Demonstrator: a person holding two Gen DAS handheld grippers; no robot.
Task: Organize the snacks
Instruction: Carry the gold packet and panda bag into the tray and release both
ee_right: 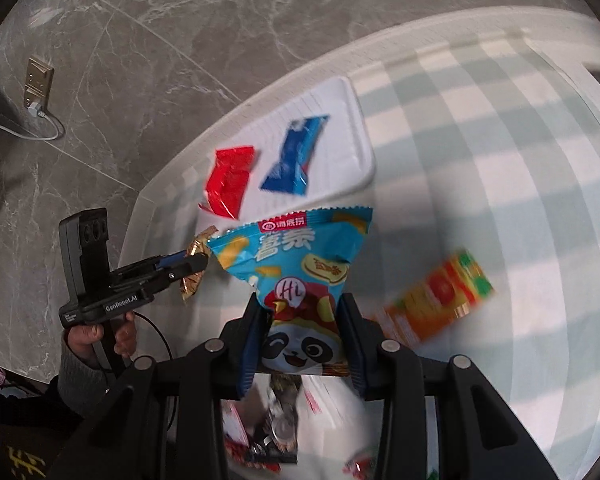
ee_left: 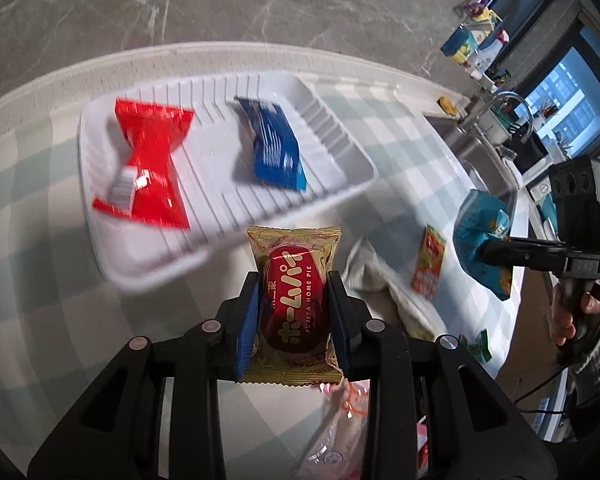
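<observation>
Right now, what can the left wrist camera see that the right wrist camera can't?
Only the left wrist view shows the sink, the window and the gold pie packet's red label. Only the right wrist view shows the wall socket and the panda on the blue chips bag. Both show the white tray, red packet, blue packet and orange packet.

tray (ee_left: pixel 332 120) middle free, two packets (ee_left: pixel 152 168) flanking

Tray (ee_left: pixel 340 128) on checked cloth (ee_left: pixel 380 208), two packets side by side inside. Pie packet (ee_left: pixel 296 304) between left gripper (ee_left: pixel 294 320) pads; chip bag (ee_right: pixel 300 280) between right gripper (ee_right: pixel 304 340) pads. Juice carton (ee_left: pixel 428 264) on cloth right of tray
</observation>
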